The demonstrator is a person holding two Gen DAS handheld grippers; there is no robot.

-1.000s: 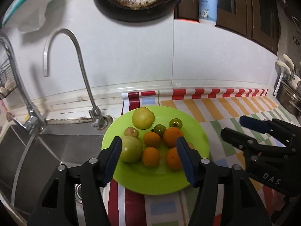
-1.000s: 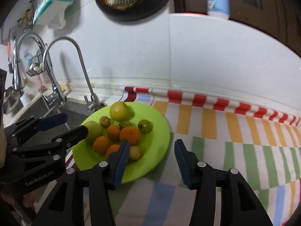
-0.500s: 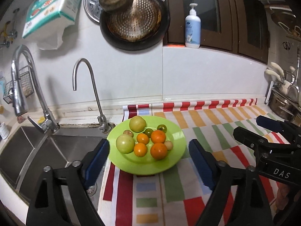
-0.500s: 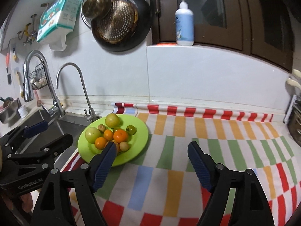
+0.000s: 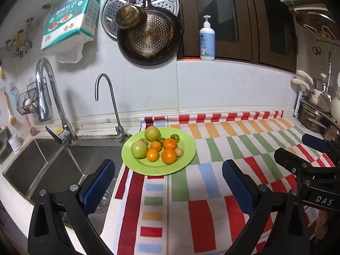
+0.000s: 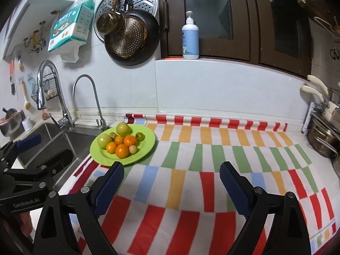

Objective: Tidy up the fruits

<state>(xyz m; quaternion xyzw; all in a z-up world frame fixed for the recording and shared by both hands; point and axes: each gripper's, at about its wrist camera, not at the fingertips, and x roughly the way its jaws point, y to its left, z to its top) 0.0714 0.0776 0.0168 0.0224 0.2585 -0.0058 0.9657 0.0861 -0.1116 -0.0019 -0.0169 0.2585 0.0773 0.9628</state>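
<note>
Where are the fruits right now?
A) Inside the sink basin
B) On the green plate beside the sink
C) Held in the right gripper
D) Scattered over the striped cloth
B: every fruit sits on the green plate next to the sink; both grippers are open and empty.

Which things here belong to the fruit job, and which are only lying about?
For the job: green plate, oranges, green fruits, left gripper, right gripper.

Lying about: sink, hanging pan, soap bottle, striped cloth.
</note>
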